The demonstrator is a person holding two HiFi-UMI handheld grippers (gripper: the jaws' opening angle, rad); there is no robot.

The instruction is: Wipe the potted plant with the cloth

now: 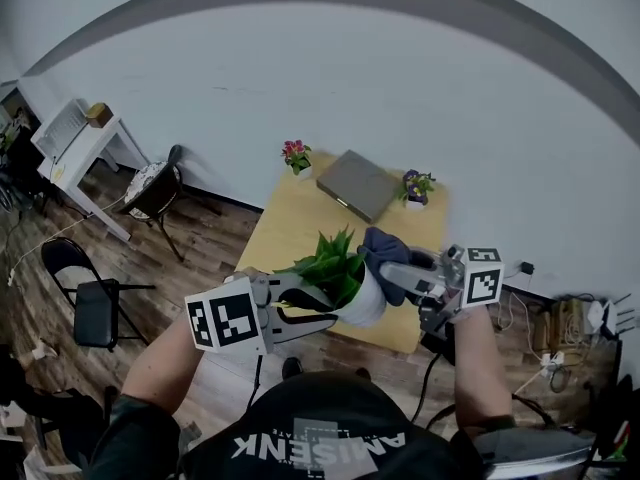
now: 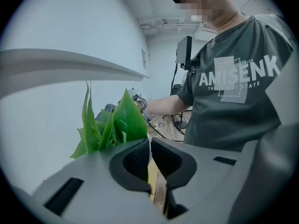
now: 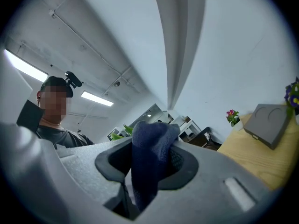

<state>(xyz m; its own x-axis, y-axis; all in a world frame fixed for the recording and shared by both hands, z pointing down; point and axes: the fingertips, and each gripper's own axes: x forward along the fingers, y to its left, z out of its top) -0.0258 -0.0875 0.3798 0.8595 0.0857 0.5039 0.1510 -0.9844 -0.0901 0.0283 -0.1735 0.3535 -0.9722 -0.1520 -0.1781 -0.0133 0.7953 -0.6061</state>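
Note:
The potted plant has long green leaves in a white pot and is held up above the near edge of the wooden table. My left gripper is shut on the pot's rim; in the left gripper view a thin white edge sits between the pads, with the leaves just beyond. My right gripper is shut on a dark blue cloth, which is at the right side of the leaves. In the right gripper view the cloth bulges out between the jaws.
On the table lie a grey flat case and two small flower pots. A round chair, a black folding chair and a white desk stand at the left. Cables lie on the floor at the right.

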